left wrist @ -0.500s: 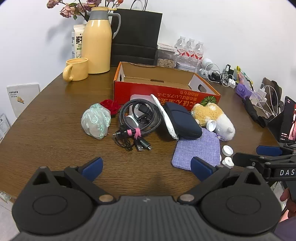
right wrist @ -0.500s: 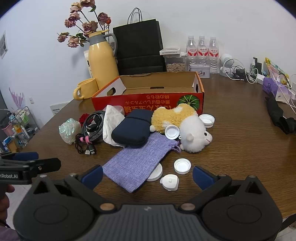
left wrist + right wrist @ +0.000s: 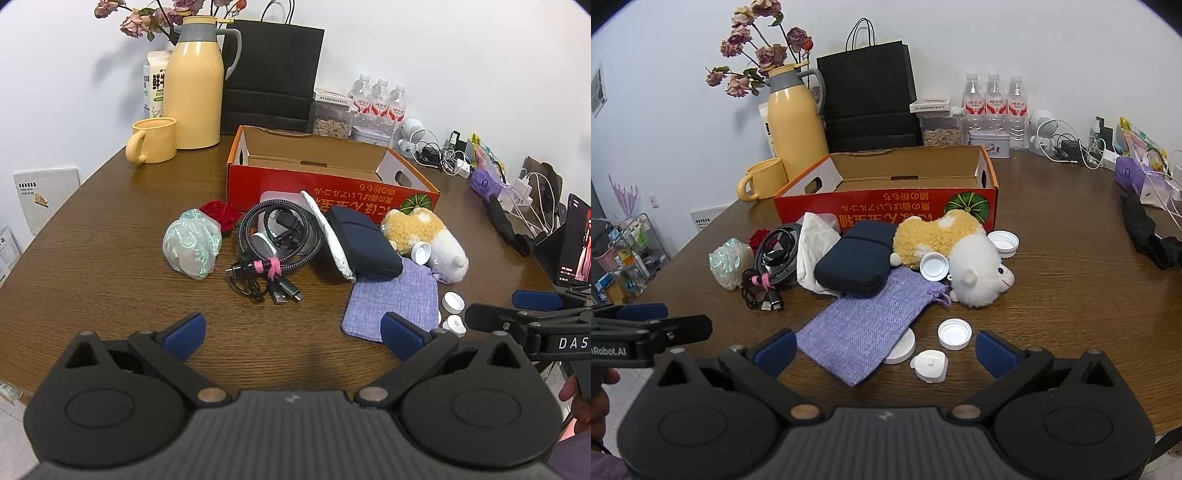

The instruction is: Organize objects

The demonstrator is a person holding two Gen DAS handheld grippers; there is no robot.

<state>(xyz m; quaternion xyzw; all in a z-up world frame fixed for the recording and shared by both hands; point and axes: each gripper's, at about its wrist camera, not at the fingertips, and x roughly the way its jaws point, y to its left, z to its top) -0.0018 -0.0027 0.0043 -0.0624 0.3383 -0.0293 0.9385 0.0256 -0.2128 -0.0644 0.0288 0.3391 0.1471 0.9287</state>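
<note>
Over the wooden table [image 3: 92,236], both grippers tilt downward; left gripper [image 3: 293,334] and right gripper [image 3: 885,349] fingers spread wide, empty.

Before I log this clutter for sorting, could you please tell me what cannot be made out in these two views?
- Floor of the red cardboard box: hidden by its front wall, both views.
- White disc: partly under the purple woven pouch, right wrist view.
- White object inside the braided cable coil: covered by cable, left wrist view.
- Tangled chargers by the wall: too small to distinguish.
</note>
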